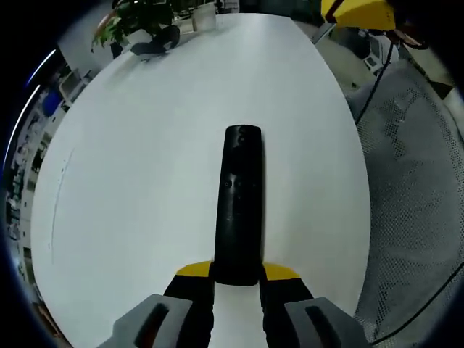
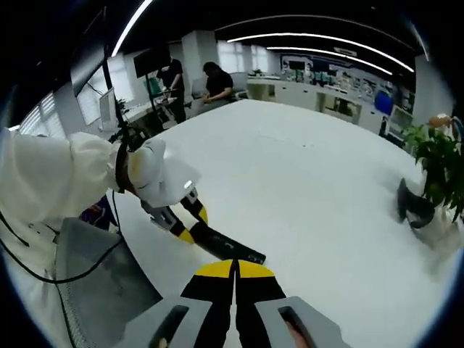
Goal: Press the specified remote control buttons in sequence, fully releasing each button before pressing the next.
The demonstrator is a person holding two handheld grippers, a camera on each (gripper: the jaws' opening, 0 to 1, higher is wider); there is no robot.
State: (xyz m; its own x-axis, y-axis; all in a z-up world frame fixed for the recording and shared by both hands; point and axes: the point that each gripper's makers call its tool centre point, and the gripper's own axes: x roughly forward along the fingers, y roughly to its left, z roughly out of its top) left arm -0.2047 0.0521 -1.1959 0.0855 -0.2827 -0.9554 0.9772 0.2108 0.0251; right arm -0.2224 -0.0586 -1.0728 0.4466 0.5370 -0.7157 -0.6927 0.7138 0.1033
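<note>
A long black remote control points away from me over the white table in the left gripper view. My left gripper is shut on its near end, yellow pads on either side. In the right gripper view the same remote sticks out of the left gripper, held by a person's white-gloved hand. My right gripper is shut with nothing between its yellow-tipped fingers, hovering just in front of the remote's free end.
A potted plant and a dark object stand at one end of the table. A grey mesh chair is beside the table edge. Two people stand at desks in the background.
</note>
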